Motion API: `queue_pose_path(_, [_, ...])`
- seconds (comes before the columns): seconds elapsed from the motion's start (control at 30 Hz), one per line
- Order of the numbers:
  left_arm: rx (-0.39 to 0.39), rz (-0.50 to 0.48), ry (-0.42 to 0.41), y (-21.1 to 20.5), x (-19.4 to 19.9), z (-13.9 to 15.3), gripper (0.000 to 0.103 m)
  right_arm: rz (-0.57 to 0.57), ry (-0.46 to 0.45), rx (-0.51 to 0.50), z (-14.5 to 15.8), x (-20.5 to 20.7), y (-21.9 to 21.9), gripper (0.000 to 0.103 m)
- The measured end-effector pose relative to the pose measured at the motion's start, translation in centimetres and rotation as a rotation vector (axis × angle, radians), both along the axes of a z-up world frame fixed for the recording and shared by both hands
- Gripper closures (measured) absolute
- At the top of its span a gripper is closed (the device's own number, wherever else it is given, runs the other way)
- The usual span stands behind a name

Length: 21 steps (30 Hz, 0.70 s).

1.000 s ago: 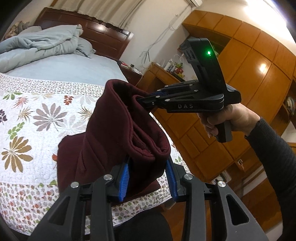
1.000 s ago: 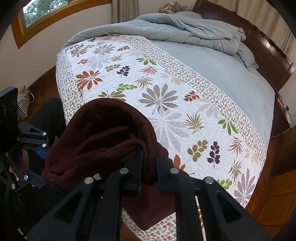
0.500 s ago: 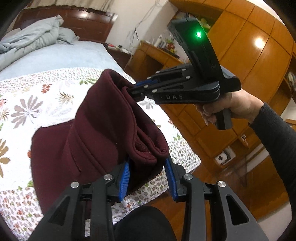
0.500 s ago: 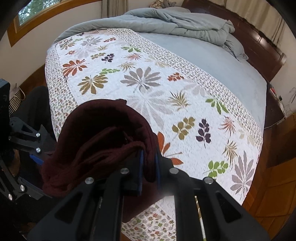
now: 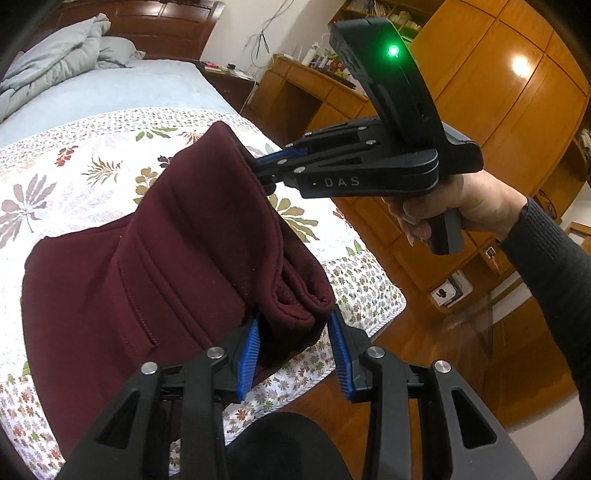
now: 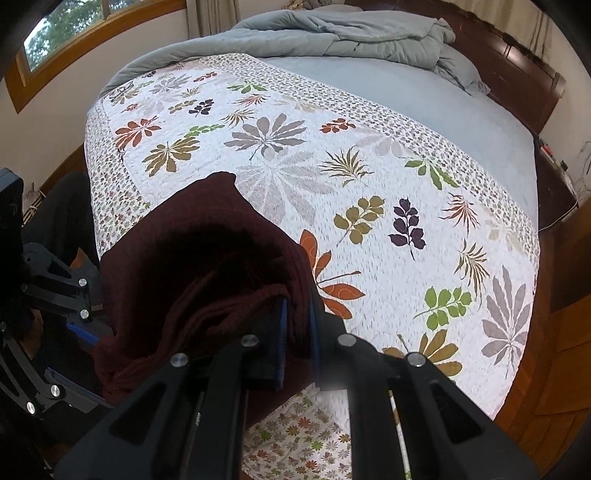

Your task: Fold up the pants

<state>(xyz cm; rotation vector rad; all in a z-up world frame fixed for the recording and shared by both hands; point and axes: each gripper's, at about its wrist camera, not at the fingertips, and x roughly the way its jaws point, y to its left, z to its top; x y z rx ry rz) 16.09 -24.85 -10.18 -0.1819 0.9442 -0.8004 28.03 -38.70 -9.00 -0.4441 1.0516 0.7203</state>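
Right now the maroon pants [image 5: 177,258] hang bunched between my two claws, lifted above the near edge of the bed, their lower part draped onto the leaf-print quilt [image 5: 55,177]. My left claw [image 5: 293,350] grips a thick folded roll of the fabric between its blue pads [image 5: 249,354]. My right claw [image 6: 295,328] is clamped on a thinner fold at the far corner of the bundle; from the left wrist view I see my right hand [image 5: 461,206] on its handle, a green light lit on top. Beyond the quilt lies a rumpled grey duvet [image 6: 332,33] against the dark headboard [image 6: 517,62]. Wooden cabinets [image 5: 498,110] stand to the right.
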Motion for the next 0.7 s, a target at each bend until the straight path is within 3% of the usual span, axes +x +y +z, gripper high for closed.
queue_pose_path(0.33, [0.007,-0.025,0.013,-0.7,0.2,-0.2,0.068,-0.017,0.005,0.005,-0.9,-0.1,-0.9,0.093])
queue_pose_path(0.37, [0.005,-0.033,0.015,-0.9,0.2,-0.2,0.078,-0.018,0.007,0.003,-1.0,-0.1,-0.9,0.093])
queue_pose_path(0.4, [0.006,-0.045,0.017,-1.1,0.2,-0.1,0.081,-0.019,0.009,0.002,-1.2,-0.2,-1.0,0.093])
queue_pose_path(0.7, [0.018,-0.063,0.049,-1.9,0.4,-1.5,0.081,-0.037,0.022,0.026,-2.4,-0.3,-2.1,0.093])
